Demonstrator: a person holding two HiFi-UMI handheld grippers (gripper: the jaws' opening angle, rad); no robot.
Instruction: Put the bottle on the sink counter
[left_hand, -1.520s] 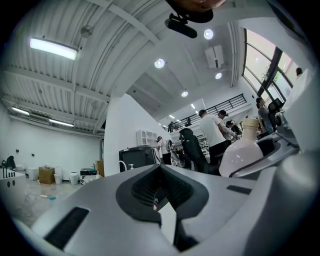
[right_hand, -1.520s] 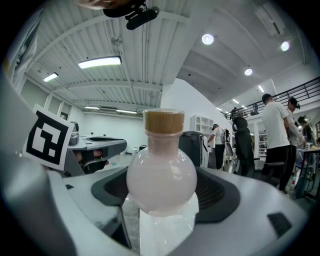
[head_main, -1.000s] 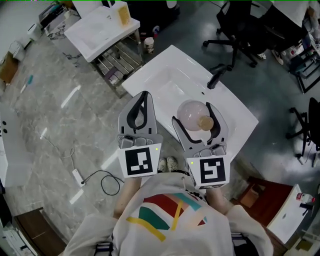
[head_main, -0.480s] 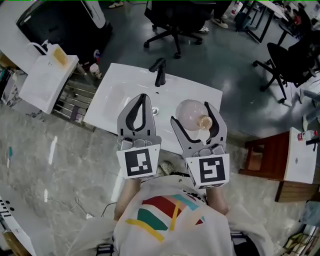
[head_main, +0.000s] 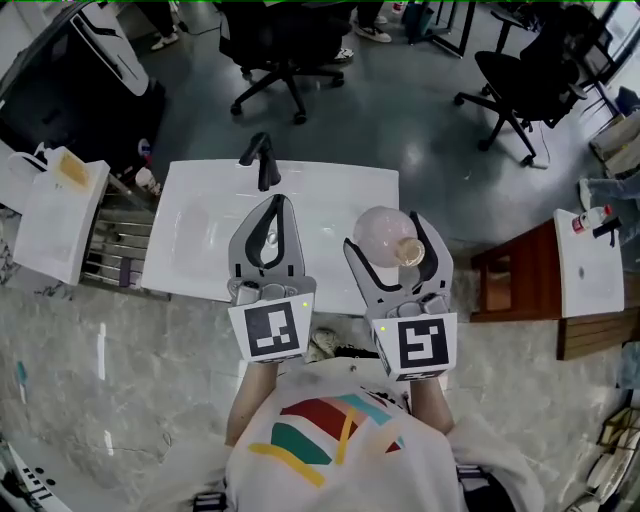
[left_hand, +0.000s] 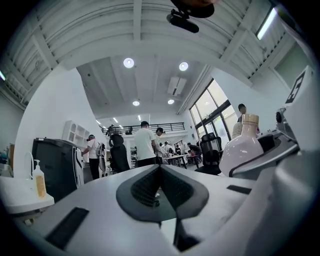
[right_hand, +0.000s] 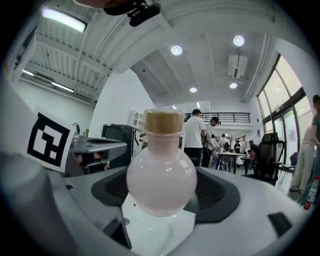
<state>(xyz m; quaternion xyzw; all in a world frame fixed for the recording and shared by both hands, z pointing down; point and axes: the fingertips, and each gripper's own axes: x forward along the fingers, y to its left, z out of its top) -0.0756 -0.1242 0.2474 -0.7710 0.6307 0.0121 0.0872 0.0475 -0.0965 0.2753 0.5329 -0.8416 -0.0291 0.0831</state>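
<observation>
Clamping round pink bottle (head_main: 375, 228) w/ cork stopper btwn right gripper (head_main: 384, 230) jaws, both pads pressing on its belly (right_hand: 161, 175). Holding it over right-front part of white sink counter (head_main: 200, 240), cork end pointing twd counter's front edge. Hovering left gripper (head_main: 275, 205) over counter's basin, jaws pinched together w/ nothing btwn them, tips pointing twd black faucet (head_main: 262, 160) at counter's back edge.
</observation>
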